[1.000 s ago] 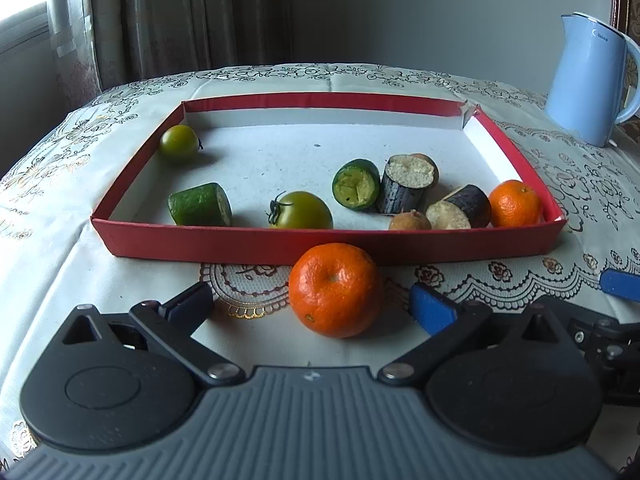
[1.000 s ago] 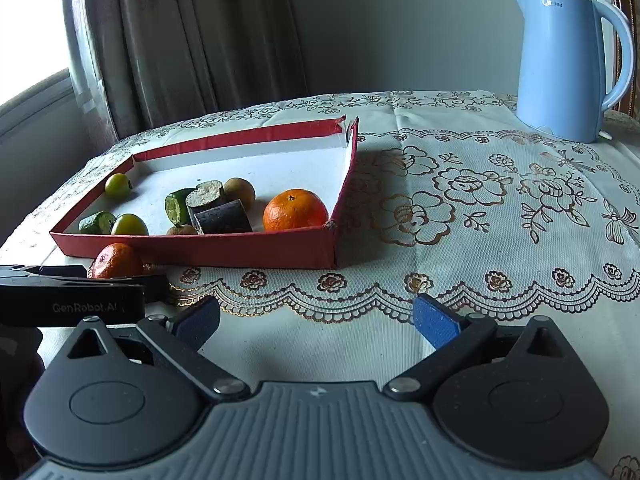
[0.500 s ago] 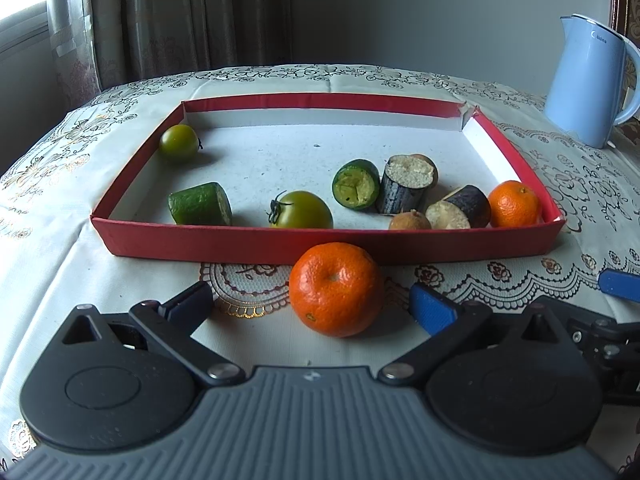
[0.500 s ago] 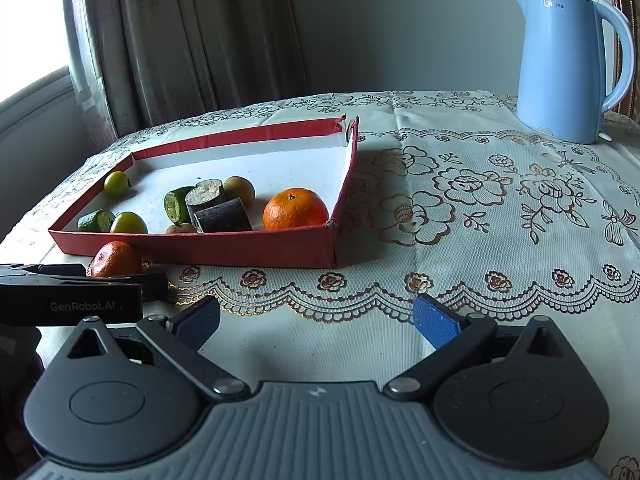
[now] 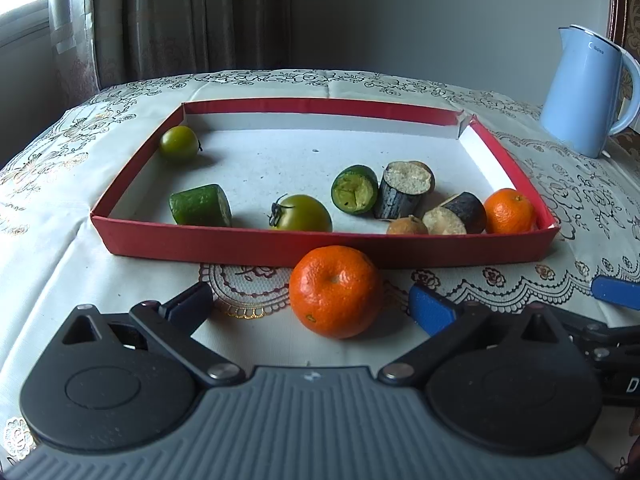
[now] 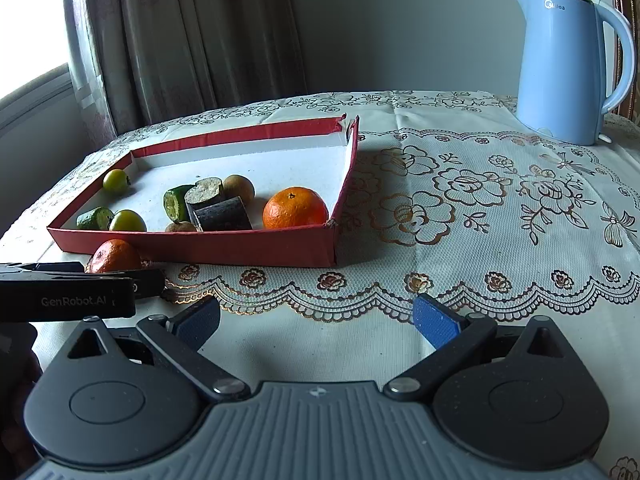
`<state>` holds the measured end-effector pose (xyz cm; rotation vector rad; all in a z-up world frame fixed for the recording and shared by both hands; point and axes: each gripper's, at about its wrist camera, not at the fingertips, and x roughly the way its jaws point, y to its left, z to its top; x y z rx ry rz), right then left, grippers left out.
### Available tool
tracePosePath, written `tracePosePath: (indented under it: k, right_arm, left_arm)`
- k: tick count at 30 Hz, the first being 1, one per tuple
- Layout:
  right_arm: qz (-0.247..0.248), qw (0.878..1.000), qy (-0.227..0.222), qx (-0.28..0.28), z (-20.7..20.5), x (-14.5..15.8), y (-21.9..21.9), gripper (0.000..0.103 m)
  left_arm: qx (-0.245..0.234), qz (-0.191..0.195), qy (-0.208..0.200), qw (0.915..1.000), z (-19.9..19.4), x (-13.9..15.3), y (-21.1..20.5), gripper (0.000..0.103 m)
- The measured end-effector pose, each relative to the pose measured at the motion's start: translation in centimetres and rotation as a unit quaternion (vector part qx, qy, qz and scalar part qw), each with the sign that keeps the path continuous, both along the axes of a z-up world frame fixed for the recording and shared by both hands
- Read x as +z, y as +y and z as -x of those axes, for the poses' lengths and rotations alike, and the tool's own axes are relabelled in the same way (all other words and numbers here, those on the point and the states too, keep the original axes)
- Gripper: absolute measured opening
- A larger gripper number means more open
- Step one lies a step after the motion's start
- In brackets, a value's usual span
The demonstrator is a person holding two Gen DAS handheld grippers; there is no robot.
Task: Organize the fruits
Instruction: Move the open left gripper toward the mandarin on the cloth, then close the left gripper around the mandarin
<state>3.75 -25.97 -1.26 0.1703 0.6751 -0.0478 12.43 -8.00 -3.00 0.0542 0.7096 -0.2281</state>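
A round orange mandarin (image 5: 335, 291) sits on the lace cloth, just outside the near wall of the shallow red cardboard tray (image 5: 248, 245). Inside the tray lie a second, smaller mandarin (image 5: 509, 211) in the near right corner, two green tomatoes (image 5: 304, 213), two cut green cucumber stubs (image 5: 201, 205), two dark-skinned cut pieces (image 5: 404, 189) and a small brown fruit (image 5: 406, 226).

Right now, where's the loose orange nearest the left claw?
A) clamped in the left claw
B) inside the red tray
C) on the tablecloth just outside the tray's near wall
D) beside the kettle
C: the orange sits on the tablecloth in front of the red tray, between the fingers of the open left claw, which do not touch it.
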Motion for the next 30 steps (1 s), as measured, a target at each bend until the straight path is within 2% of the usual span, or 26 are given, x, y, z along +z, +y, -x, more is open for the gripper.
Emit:
tracePosePath:
  k: [16, 19, 22, 24, 25, 29, 30]
  right_arm:
    - [0.004, 1.000, 0.002, 0.000, 0.0, 0.0, 0.1, 0.103]
    - [0.014, 1.000, 0.006, 0.001, -0.2, -0.1, 0.4, 0.103]
    - [0.026, 1.000, 0.012, 0.002, -0.3, -0.1, 0.7, 0.103]
    - [0.035, 0.999, 0.016, 0.003, -0.3, -0.1, 0.9, 0.103]
    - [0.037, 0.999, 0.017, 0.004, -0.3, -0.1, 0.9, 0.103]
    - [0.028, 1.000, 0.012, 0.003, -0.2, 0.1, 0.7, 0.103]
    - [0.024, 1.000, 0.011, 0.003, -0.2, 0.1, 0.6, 0.103]
  left_arm:
    - [0.002, -0.012, -0.009, 0.9999, 0.4, 0.1, -0.2, 0.092]
    - [0.009, -0.012, -0.016, 0.9998, 0.7, 0.2, 0.1, 0.082]
    - [0.001, -0.002, -0.022, 0.9998, 1.2, 0.4, 0.6, 0.068]
    - [0.002, -0.011, -0.028, 0.9995, 1.6, 0.5, 0.7, 0.056]
    - [0.000, -0.012, -0.032, 0.9994, 1.8, 0.6, 0.8, 0.055]
    - [-0.018, -0.006, -0.048, 0.9987, 3.2, 1.1, 1.4, 0.040]
    - [-0.019, -0.008, -0.049, 0.9986, 3.5, 1.2, 1.6, 0.040]
